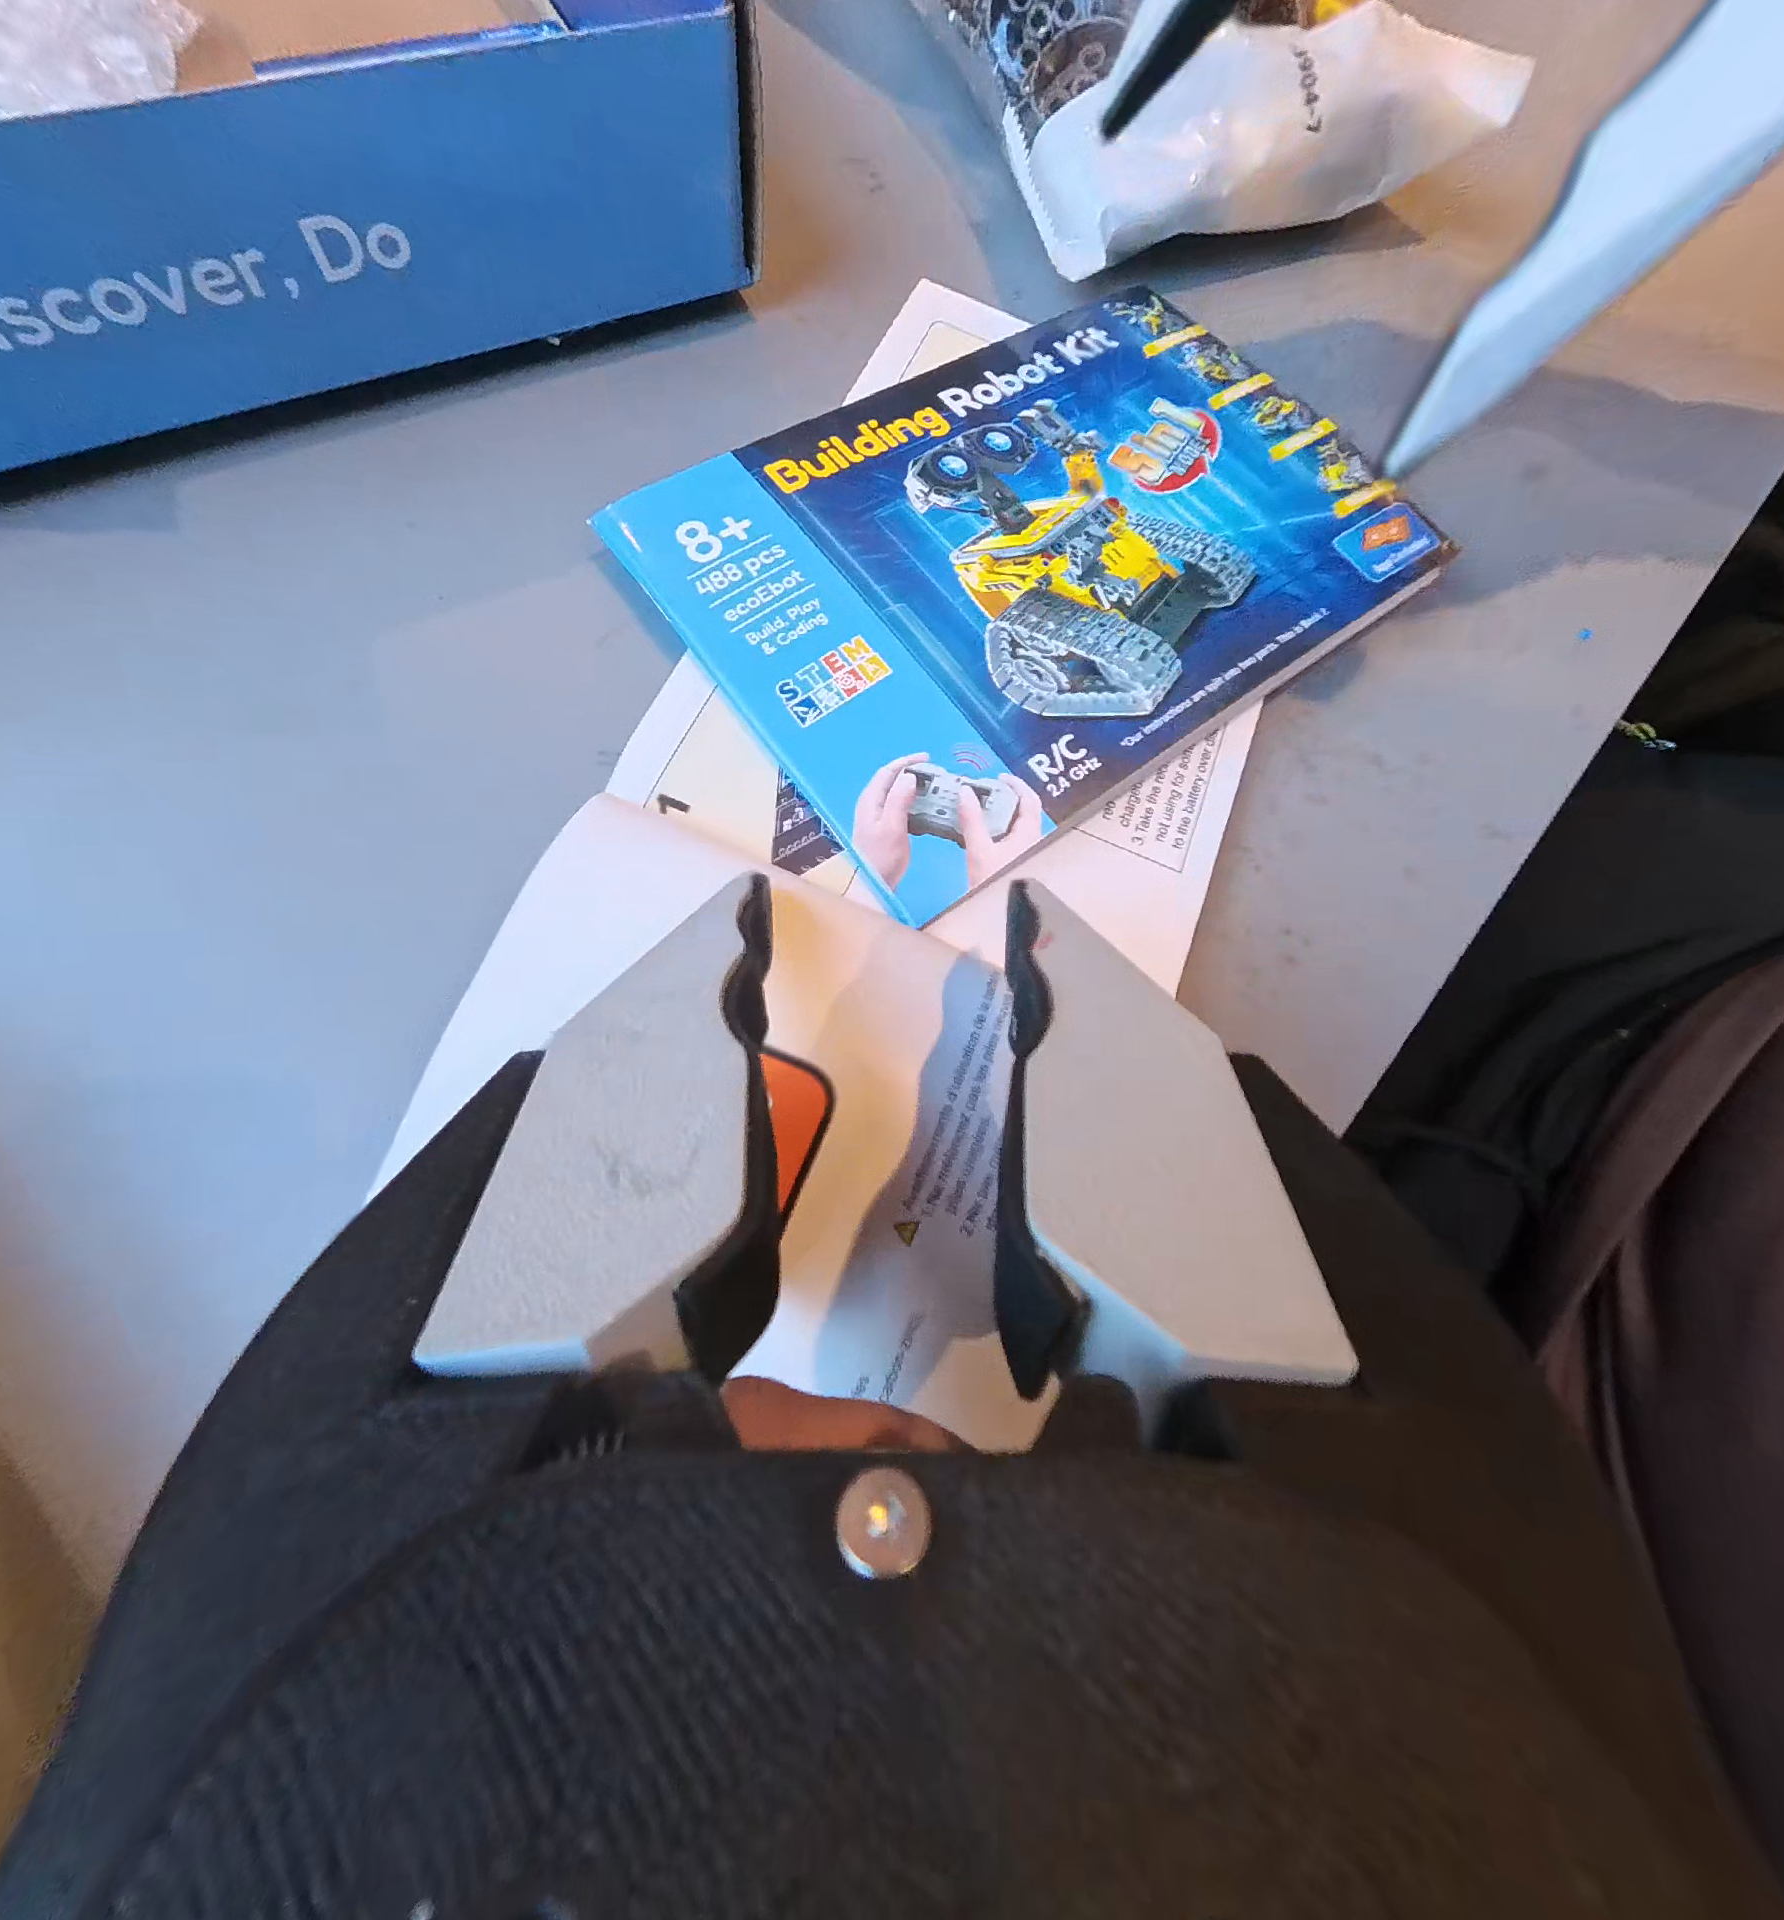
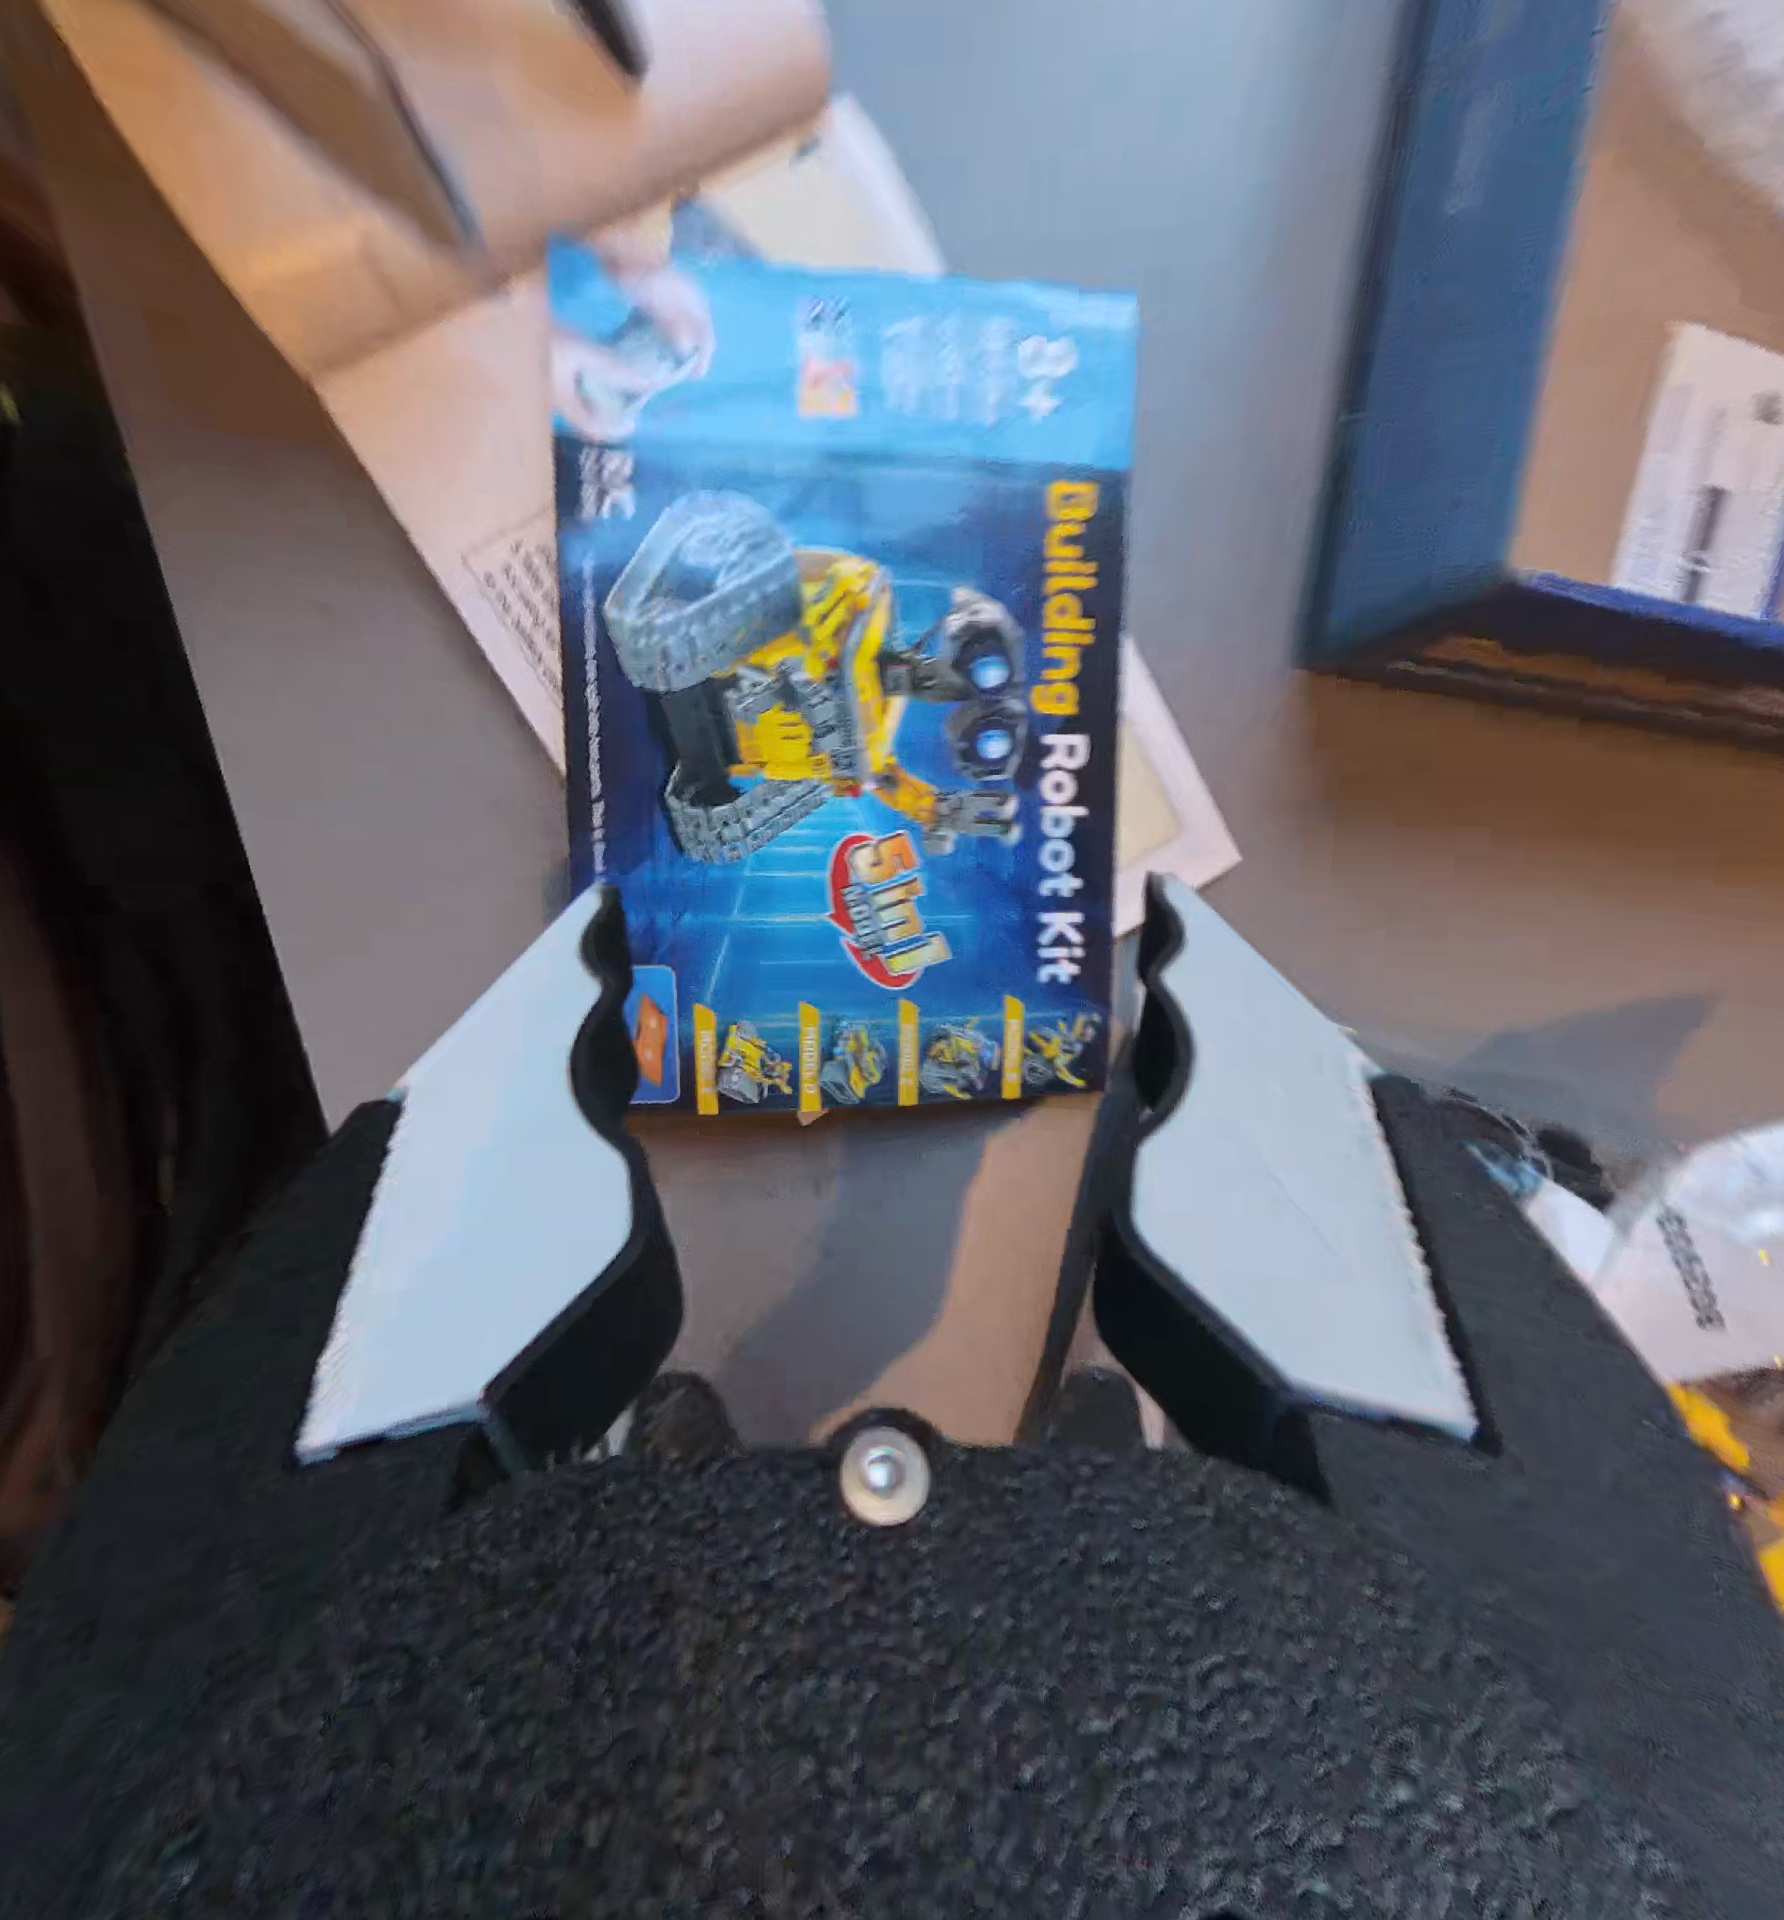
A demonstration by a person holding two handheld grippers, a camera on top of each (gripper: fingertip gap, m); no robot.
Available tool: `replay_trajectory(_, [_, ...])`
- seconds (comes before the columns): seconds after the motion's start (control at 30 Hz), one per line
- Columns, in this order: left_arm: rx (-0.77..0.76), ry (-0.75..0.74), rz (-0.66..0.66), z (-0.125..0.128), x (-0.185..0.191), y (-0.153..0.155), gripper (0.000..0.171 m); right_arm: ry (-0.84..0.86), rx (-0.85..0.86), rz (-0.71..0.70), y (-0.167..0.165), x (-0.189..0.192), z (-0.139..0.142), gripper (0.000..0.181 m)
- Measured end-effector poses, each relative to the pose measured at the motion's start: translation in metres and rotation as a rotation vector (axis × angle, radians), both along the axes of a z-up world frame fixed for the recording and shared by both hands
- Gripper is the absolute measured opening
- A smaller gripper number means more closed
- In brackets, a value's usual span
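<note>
The left gripper (image 1: 883, 904) was released above a white leaflet (image 1: 867, 1091). The right gripper (image 2: 872, 914), also released, hovered at the edge of the blue booklet (image 1: 1023, 592) on the grey table (image 1: 296, 727).

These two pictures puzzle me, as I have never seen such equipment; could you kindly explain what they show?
Each picture comes from a camera mounted on a hand-held gripper, looking forward along its two grey fingers. A person carries one in each hand; there is no robot arm.

In the left wrist view, the left hand-held gripper is open over a folded white leaflet on the grey table. A blue booklet picturing a yellow toy robot lies on the paper sheets. Beyond are a blue box and a plastic parts bag.

In the right wrist view, the right hand-held gripper is open at the booklet's near edge. Neither gripper holds anything.
</note>
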State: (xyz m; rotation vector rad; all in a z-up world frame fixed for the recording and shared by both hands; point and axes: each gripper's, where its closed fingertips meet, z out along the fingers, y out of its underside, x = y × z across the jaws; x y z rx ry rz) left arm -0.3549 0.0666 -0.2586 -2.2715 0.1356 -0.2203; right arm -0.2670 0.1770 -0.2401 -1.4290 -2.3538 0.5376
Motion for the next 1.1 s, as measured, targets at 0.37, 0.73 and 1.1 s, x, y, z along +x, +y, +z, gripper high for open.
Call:
replay_trajectory(0.37, [0.072,0.08,-0.138,0.026,0.026,-0.007,0.041,-0.191,-0.023,0.161,-0.023,0.029,-0.048,0.116])
replay_trajectory(0.73, [-0.055,0.306,-0.152,-0.008,0.034,0.0,0.047,-0.224,-0.013,0.306,-0.025,0.058,-0.045,0.103])
replay_trajectory(1.1, [-0.115,0.18,-0.177,-0.021,0.047,-0.005,0.067,-0.205,-0.065,0.104,-0.001,0.05,-0.034,0.106])
